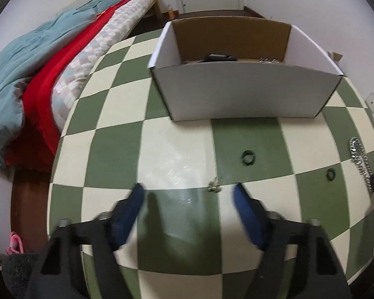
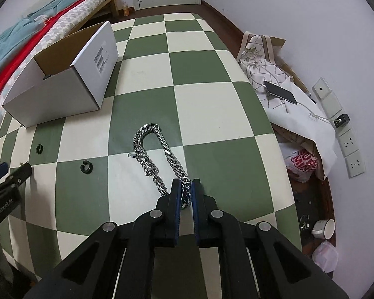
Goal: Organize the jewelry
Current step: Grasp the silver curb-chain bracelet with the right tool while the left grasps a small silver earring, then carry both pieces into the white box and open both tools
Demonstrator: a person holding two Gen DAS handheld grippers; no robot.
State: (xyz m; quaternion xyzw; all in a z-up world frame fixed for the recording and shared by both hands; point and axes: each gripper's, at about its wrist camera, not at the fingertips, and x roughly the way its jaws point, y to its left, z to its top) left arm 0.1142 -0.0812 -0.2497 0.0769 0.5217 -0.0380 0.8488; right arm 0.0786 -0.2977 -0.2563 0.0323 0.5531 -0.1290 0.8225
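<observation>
A heavy silver chain (image 2: 152, 149) lies looped on the green-and-cream checked table (image 2: 202, 114); my right gripper (image 2: 186, 184) is shut on its near end. The same chain (image 1: 359, 157) shows at the right edge of the left wrist view. My left gripper (image 1: 189, 190) stands open just above the table, with a small silver earring (image 1: 214, 186) lying between its fingertips, nearer the right one. Two dark rings (image 1: 248, 157) (image 1: 330, 174) rest on green squares beyond it. A white cardboard box (image 1: 244, 92) stands open at the back, with a dark item and silver pieces inside.
A bed with red and teal blankets (image 1: 37, 87) runs along the table's left side. To the right of the table lie cloth bags, a phone (image 2: 280, 92) on a cable, and wall sockets (image 2: 349, 144). A cup (image 2: 324, 228) sits on the floor.
</observation>
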